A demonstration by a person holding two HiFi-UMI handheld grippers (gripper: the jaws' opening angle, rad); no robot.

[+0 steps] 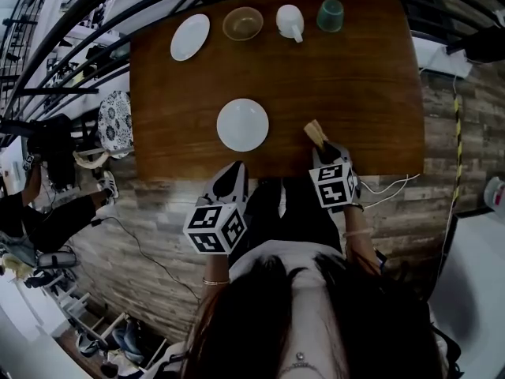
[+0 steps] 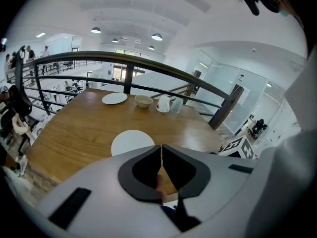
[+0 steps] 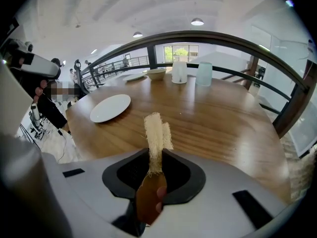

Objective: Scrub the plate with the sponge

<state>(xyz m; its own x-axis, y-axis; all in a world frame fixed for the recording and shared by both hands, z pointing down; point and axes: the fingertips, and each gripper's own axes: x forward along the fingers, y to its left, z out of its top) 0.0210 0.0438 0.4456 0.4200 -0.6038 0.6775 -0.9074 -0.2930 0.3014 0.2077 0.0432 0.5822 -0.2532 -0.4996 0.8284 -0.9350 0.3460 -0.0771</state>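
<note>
A round white plate [image 1: 242, 124] [image 2: 132, 143] [image 3: 110, 107] lies on the wooden table [image 1: 355, 93], near its front edge. My left gripper [image 1: 234, 176] [image 2: 161, 150] hovers just in front of the plate with its jaws shut and nothing between them. My right gripper [image 1: 325, 150] [image 3: 156, 155] is to the right of the plate, over the table's front edge. It is shut on a pale loofah sponge [image 1: 316, 131] [image 3: 156, 135] with a brown handle. The sponge sticks out past the jaw tips and stands apart from the plate.
Along the table's far side stand a second white plate [image 1: 190, 36], a tan bowl [image 1: 242, 23], a white jug [image 1: 290, 21] and a teal cup [image 1: 331, 15]. A dark railing [image 1: 102, 30] curves behind the table. A person [image 1: 39, 180] stands at the left.
</note>
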